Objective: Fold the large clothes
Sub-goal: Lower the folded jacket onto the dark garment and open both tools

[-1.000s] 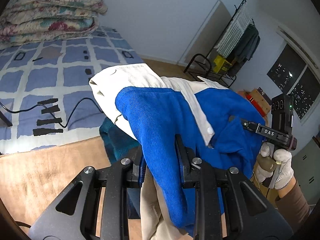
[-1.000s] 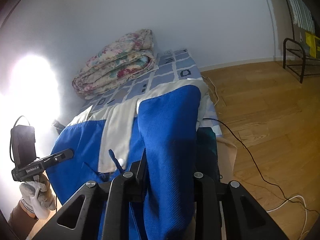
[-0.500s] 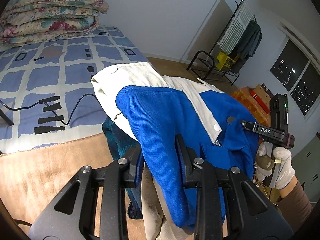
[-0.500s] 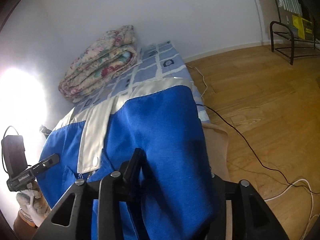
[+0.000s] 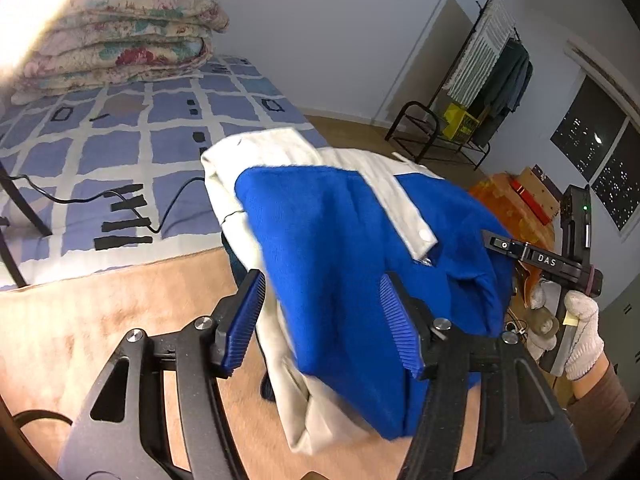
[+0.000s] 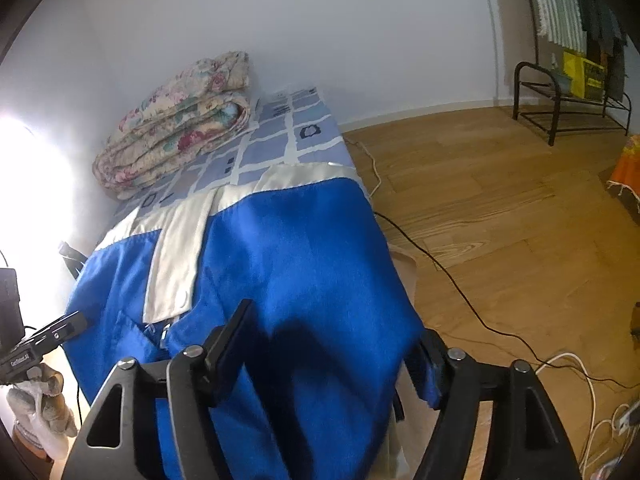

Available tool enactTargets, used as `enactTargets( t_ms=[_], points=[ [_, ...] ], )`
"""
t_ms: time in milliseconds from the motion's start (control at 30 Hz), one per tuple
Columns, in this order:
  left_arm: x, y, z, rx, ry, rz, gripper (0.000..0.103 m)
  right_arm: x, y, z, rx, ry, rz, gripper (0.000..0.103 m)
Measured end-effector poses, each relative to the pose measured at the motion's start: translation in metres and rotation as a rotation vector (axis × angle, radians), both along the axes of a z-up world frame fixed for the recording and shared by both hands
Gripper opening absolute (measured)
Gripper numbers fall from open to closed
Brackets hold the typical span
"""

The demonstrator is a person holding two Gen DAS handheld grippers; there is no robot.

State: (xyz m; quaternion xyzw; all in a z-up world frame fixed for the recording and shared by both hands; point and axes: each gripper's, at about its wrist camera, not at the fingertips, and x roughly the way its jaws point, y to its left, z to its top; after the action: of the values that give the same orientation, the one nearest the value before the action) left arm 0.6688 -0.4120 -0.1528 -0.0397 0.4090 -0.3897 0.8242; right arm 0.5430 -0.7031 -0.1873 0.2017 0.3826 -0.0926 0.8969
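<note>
Near the bed's (image 5: 120, 152) foot, both the left gripper (image 5: 322, 312) and right gripper (image 6: 334, 344) have just spread their jaws, pads clear of the blue-and-cream garment (image 5: 340, 240) sagging between them.

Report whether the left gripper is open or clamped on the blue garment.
Open. The left gripper has just been opening; its ribbed pads stand apart, with the blue and cream garment hanging loosely between them.

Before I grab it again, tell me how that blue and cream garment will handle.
Probably floppy: the blue and cream garment sags in folds between the open left gripper pads. Likely light but bulky. Ribbed cloth should resist slipping.
</note>
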Motion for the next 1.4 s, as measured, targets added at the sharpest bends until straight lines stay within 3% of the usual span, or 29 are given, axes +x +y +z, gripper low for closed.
enactTargets(
  t_ms=[133,433,800,933,1067,1167,1400],
  points=[
    [-0.027,0.014,0.020,0.018,-0.065,-0.009,0.062,-0.015,0.006,0.012,-0.017,-0.012,-0.026,0.074],
    [-0.101,0.057,0.080,-0.007,-0.126,-0.014,0.062,-0.068,0.041,0.058,-0.005,-0.079,-0.008,0.074],
    [-0.228,0.137,0.175,-0.039,-0.216,0.020,0.062,-0.180,0.133,0.155,-0.033,-0.183,0.051,0.077],
    [-0.277,0.169,0.200,-0.039,-0.260,0.030,0.072,-0.219,0.166,0.180,-0.059,-0.206,0.066,0.077],
    [-0.321,0.194,0.213,-0.036,-0.297,0.039,0.072,-0.260,0.202,0.199,-0.075,-0.232,0.072,0.082],
    [-0.352,0.213,0.218,-0.024,-0.321,0.059,0.080,-0.288,0.229,0.205,-0.101,-0.244,0.073,0.084],
    [-0.407,0.245,0.206,0.008,-0.352,0.123,0.085,-0.343,0.291,0.200,-0.222,-0.240,0.070,0.092]
  ],
)
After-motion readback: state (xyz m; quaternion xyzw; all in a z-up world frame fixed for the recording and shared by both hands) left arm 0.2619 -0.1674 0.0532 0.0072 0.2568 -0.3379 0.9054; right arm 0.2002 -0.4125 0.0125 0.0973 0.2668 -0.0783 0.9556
